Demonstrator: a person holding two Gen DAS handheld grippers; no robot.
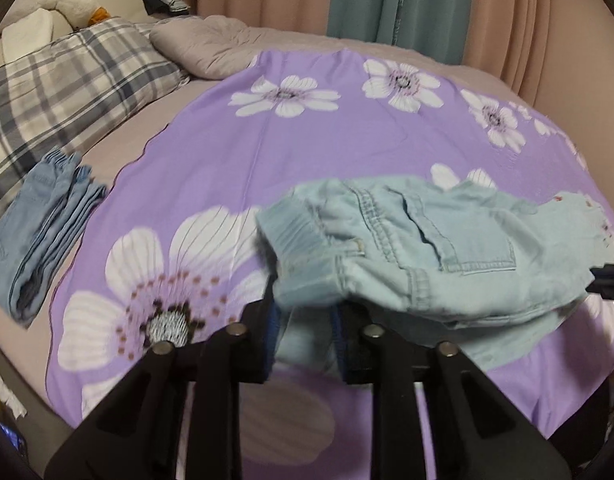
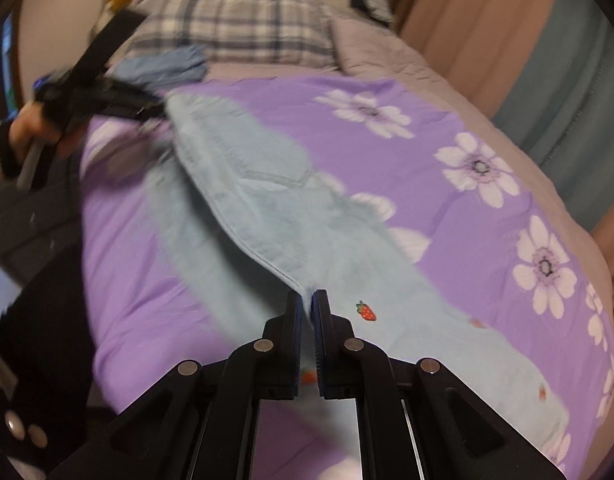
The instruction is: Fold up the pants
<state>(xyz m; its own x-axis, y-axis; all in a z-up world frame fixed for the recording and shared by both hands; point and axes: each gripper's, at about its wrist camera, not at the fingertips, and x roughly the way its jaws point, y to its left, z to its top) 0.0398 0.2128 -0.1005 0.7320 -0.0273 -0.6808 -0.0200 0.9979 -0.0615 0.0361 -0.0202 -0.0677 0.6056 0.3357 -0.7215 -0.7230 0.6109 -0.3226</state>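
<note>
While lying stretched across the purple flowered sheet (image 1: pixel 291 152) on the bed, light-blue pants (image 1: pixel 447 248) being pinched at both ends. Left gripper (image 1: pixel 305 320) clamping its fingers on the elastic waistband, cloth bunched between the blue pads; right gripper (image 2: pixel 308 300) closing its fingers narrowly on a leg seam beside a small strawberry patch (image 2: pixel 366 311). Sitting well apart near the plaid pillow (image 1: pixel 67 92), darker folded jeans (image 1: pixel 39 224); hanging behind the bed, pink and teal curtains (image 1: pixel 395 4).
</note>
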